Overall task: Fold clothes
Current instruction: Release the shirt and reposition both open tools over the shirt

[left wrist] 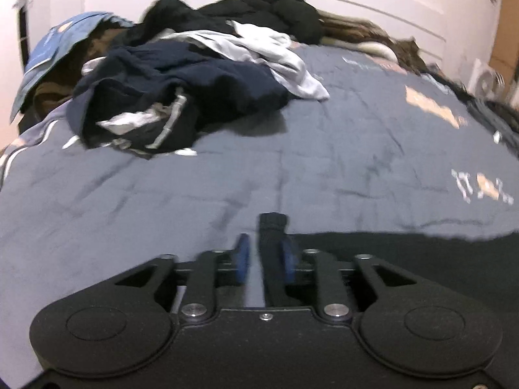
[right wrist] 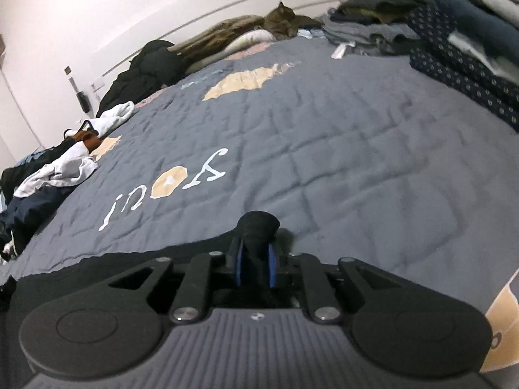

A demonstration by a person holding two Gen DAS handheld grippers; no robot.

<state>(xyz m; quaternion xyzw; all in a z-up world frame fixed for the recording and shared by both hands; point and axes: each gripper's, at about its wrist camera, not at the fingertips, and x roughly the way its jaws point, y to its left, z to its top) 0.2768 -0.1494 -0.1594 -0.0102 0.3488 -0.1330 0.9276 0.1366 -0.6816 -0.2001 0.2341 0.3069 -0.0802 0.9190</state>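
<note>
A black garment held at two points over a grey quilted bedspread.

A cuff-like end of the black garment (left wrist: 271, 246) lies against the right pad of the left gripper (left wrist: 266, 256), whose jaws stand apart. The right gripper (right wrist: 255, 264) is clamped on a bunched fold of the same garment (right wrist: 258, 227). The garment's edge runs along the near side of the bedspread (right wrist: 340, 136). Unfolded clothes (left wrist: 181, 97) are heaped at the far left; folded stacks (right wrist: 460, 42) are seen far right.

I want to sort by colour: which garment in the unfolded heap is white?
The crumpled white shirt, draped over the navy garment; the others around it are dark.
</note>
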